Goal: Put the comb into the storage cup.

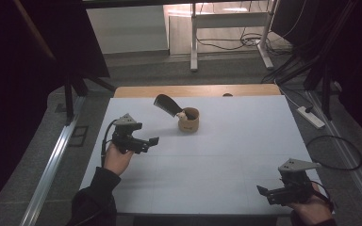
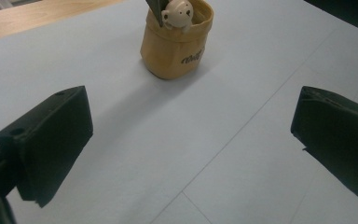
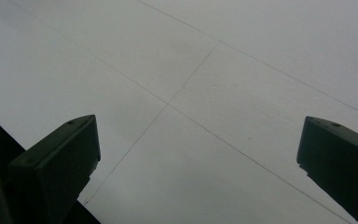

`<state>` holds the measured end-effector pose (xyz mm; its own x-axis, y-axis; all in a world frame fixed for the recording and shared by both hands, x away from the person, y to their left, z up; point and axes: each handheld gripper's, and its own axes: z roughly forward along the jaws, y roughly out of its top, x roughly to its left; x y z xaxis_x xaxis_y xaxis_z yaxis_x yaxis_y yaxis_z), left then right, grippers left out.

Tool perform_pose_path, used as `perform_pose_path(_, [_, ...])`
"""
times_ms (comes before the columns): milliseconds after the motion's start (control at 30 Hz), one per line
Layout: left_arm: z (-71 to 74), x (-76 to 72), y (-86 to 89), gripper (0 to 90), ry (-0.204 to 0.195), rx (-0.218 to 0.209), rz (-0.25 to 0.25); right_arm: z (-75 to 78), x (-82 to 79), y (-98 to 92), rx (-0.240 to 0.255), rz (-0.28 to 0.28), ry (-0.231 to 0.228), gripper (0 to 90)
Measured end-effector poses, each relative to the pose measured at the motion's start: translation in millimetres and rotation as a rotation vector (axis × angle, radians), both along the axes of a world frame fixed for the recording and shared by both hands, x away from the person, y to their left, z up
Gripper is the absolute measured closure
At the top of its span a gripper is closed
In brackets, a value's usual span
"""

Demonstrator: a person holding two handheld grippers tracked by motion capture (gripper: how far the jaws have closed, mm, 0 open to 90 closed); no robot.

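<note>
High view: tan fabric pouch (image 1: 189, 120) upright at far centre of white worktop (image 1: 226, 160), dark flat tool (image 1: 166, 105) and small bear figure (image 2: 177, 11) poking out. Left claw (image 1: 152, 141) near left, jaws apart, aimed at pouch. Right claw (image 1: 262, 192) near right, jaws apart, empty. Probably best approached level, straddling the pouch without tipping it.

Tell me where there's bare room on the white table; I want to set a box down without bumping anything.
Most of the white table is bare: the wide stretch between the left tongs and right tongs, and the right half beyond the tan pot. It is crowded only at the far middle, around that pot with its dark tool.
</note>
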<state>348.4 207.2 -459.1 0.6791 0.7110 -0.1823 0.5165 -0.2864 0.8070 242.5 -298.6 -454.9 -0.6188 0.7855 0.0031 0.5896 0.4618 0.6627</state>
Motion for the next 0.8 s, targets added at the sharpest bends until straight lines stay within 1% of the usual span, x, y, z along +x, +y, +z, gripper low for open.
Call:
perform_pose_path(500, [-3.4,-23.1,1.9,0.0,0.014,0.024,-0.005,0.2,-0.4,-0.1,0.003,0.000,-0.005,0.0])
perform_pose_path(700, [-3.7,-32.9,3.6,0.0,0.014,0.038,-0.002,0.2,-0.5,0.0,0.002,0.000,-0.006,0.0])
perform_pose_path(800, [-3.7,-37.7,5.1,0.0,0.015,0.039,-0.001,0.3,-0.5,0.1,0.000,0.000,-0.006,0.0])
